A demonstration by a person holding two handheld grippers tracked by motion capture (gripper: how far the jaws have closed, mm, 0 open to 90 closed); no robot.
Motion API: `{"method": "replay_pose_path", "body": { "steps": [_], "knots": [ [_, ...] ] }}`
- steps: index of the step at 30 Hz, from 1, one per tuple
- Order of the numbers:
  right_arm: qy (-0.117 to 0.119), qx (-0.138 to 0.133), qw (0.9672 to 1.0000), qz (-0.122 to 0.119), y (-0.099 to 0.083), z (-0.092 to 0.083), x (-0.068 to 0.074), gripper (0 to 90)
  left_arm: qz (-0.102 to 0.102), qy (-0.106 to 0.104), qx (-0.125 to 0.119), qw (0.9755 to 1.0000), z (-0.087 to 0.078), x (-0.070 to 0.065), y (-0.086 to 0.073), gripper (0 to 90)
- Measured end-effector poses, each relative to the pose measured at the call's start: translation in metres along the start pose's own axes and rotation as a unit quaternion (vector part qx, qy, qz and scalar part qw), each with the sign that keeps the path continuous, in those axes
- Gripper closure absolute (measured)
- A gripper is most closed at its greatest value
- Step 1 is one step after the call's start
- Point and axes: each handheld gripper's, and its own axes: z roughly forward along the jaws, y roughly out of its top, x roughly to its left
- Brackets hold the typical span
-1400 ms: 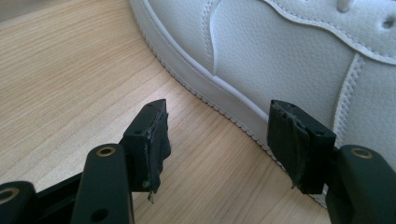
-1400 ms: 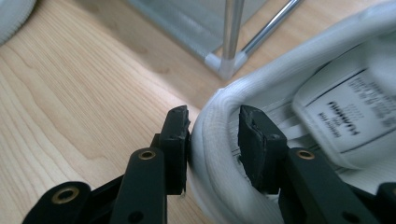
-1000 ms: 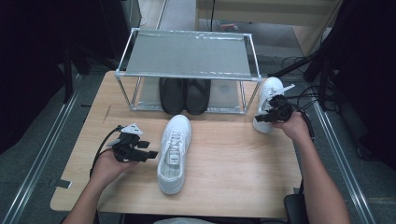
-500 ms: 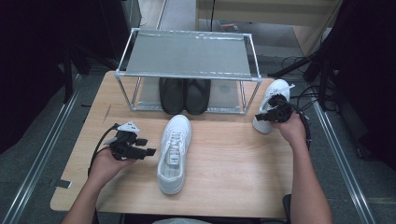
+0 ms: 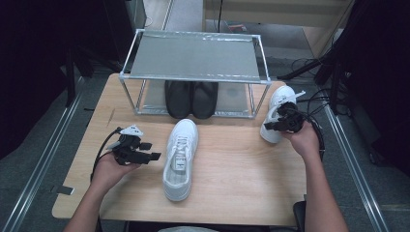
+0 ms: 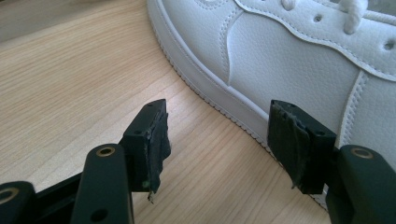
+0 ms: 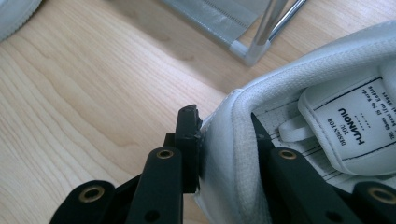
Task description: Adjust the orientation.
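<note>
The right gripper has just been closing and now pinches the heel wall of a white shoe at the table's far right edge, beside the rack; it may be slightly lifted. The left gripper hangs open, holding nothing, just left of the second white shoe at the table's middle.

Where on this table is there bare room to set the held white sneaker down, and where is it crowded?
Bare wood lies between the middle white sneaker and the right gripper, down to the table's near edge. The rack's top shelf is bare too. Crowded: under the rack, where the black shoes sit, and the strip between the left gripper and the middle sneaker.
</note>
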Motion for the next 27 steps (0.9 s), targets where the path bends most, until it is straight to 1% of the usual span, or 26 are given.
{"method": "replay_pose_path", "body": {
  "steps": [3,7,13,15,18,19,22,25,27],
  "knots": [
    [-0.016,0.002,0.9998,-0.013,-0.001,-0.004,0.009,75.2,-0.001,0.002,-0.002,1.0000,0.000,0.000,0.000,39.0],
    [-0.006,-0.013,0.9998,-0.010,-0.005,-0.013,0.014,75.1,-0.002,0.002,-0.003,1.0000,-0.001,0.001,0.000,39.0],
    [-0.006,-0.009,0.9999,-0.003,-0.014,-0.020,0.025,74.7,-0.002,0.002,-0.004,1.0000,-0.001,0.000,0.000,39.0],
    [-0.008,-0.011,0.9999,-0.002,-0.016,-0.023,0.029,74.7,-0.001,0.001,-0.004,1.0000,0.000,0.000,0.000,39.0],
    [-0.012,-0.012,0.9998,-0.008,-0.019,-0.027,0.035,74.6,-0.001,0.002,-0.004,1.0000,0.000,-0.001,0.001,39.0],
    [-0.012,-0.013,0.9998,-0.005,-0.020,-0.028,0.037,74.7,0.000,0.002,-0.004,1.0000,0.000,-0.002,0.001,39.0],
    [-0.004,-0.012,0.9999,-0.003,-0.023,-0.029,0.044,74.5,0.000,0.002,-0.005,1.0000,0.000,-0.002,0.001,38.9],
    [0.001,-0.009,0.9999,-0.008,-0.025,-0.031,0.051,74.2,0.000,0.002,-0.006,1.0000,0.000,-0.001,0.001,38.9],
    [0.001,-0.005,1.0000,-0.004,-0.026,-0.033,0.058,74.1,0.000,0.002,-0.006,1.0000,0.000,-0.001,0.001,38.9]
  ]
}}
